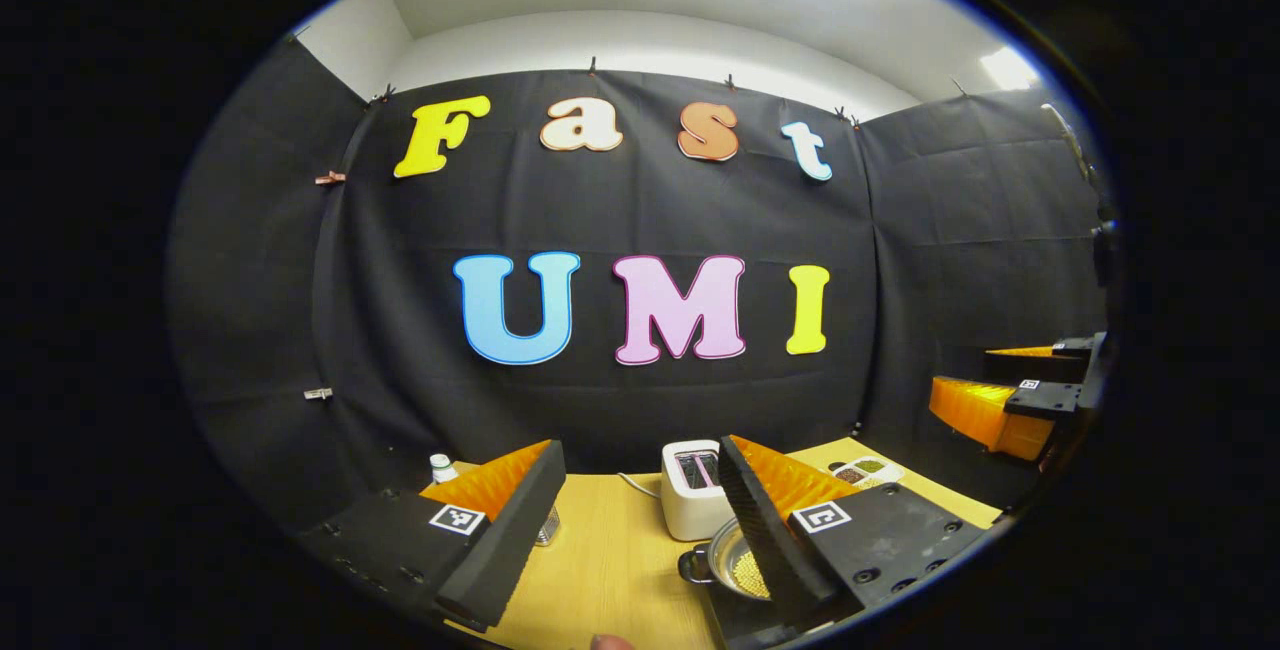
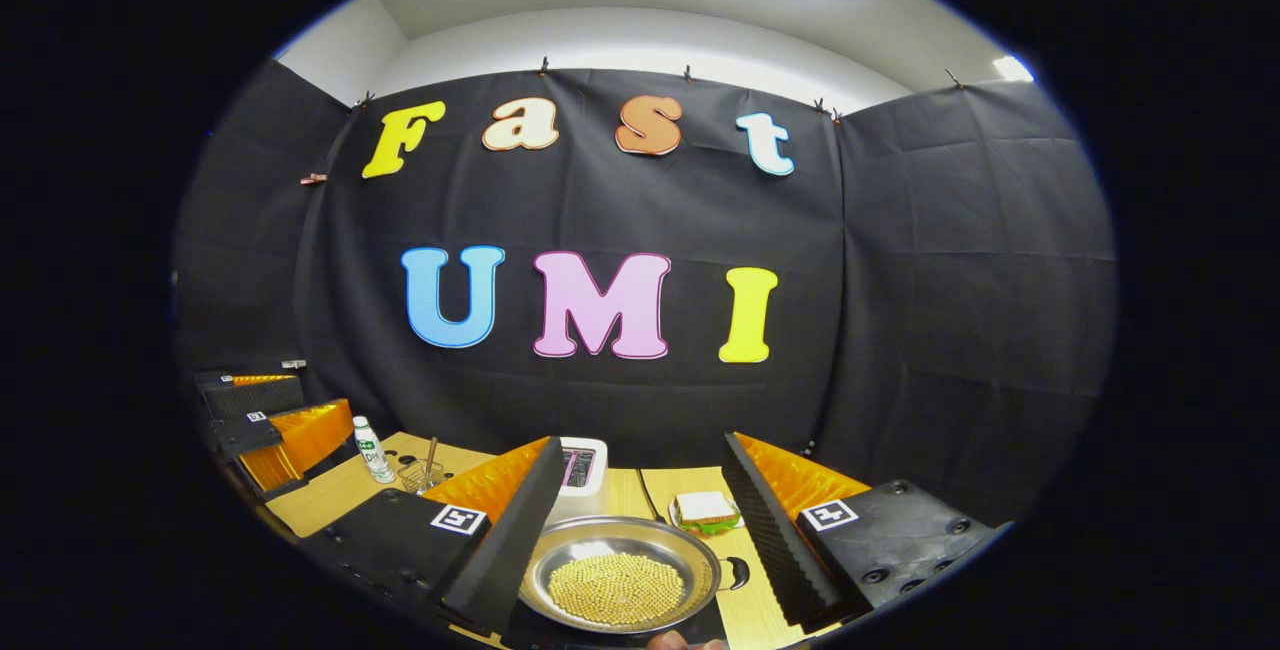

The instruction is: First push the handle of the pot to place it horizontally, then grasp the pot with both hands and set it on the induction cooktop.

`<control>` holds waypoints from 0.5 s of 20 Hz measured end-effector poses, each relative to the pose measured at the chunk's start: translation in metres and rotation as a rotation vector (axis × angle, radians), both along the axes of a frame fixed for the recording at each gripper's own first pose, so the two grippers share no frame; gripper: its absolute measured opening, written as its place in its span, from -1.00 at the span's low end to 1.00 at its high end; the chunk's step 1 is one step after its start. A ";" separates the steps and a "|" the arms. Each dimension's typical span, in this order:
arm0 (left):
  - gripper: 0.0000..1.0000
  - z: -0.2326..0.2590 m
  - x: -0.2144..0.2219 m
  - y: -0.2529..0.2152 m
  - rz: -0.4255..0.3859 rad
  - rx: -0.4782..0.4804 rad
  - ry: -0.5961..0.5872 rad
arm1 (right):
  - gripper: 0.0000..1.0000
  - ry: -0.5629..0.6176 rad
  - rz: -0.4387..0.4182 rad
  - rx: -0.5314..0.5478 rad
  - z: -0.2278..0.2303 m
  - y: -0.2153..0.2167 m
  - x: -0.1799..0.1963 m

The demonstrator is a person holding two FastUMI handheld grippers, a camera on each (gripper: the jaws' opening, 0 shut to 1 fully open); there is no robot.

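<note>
Pot [image 2: 620, 585] full of little yellow beads sits low between your right gripper [image 2: 640, 540] fingers, on the wooden table [image 2: 320, 500] in front of the white toaster [image 2: 582, 475]. Both grippers are spread wide, gripping nothing. Your left gripper [image 1: 630, 530] hangs above the table, with the pot at its right finger.

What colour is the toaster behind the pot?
White toaster, clearest in the left gripper view, beyond the steel pot.
</note>
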State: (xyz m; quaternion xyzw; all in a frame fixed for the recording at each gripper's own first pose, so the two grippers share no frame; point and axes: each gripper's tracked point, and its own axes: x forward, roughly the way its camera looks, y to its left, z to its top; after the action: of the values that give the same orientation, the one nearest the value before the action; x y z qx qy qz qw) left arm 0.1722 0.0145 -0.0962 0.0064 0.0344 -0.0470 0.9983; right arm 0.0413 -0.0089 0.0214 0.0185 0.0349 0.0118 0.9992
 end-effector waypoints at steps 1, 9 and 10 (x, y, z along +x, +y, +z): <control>0.92 -0.002 0.000 0.000 0.003 -0.007 0.007 | 0.96 0.003 0.000 -0.002 0.000 0.000 -0.001; 0.92 -0.002 0.002 0.002 0.018 -0.014 0.021 | 0.96 0.019 0.006 -0.010 -0.005 0.002 0.001; 0.92 -0.002 0.002 0.003 0.017 -0.012 0.021 | 0.96 0.017 0.005 -0.007 -0.005 0.002 0.002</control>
State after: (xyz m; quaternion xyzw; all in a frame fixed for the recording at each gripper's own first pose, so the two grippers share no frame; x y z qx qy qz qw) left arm 0.1746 0.0171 -0.0980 -0.0005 0.0447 -0.0386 0.9983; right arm 0.0429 -0.0069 0.0169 0.0151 0.0436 0.0142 0.9988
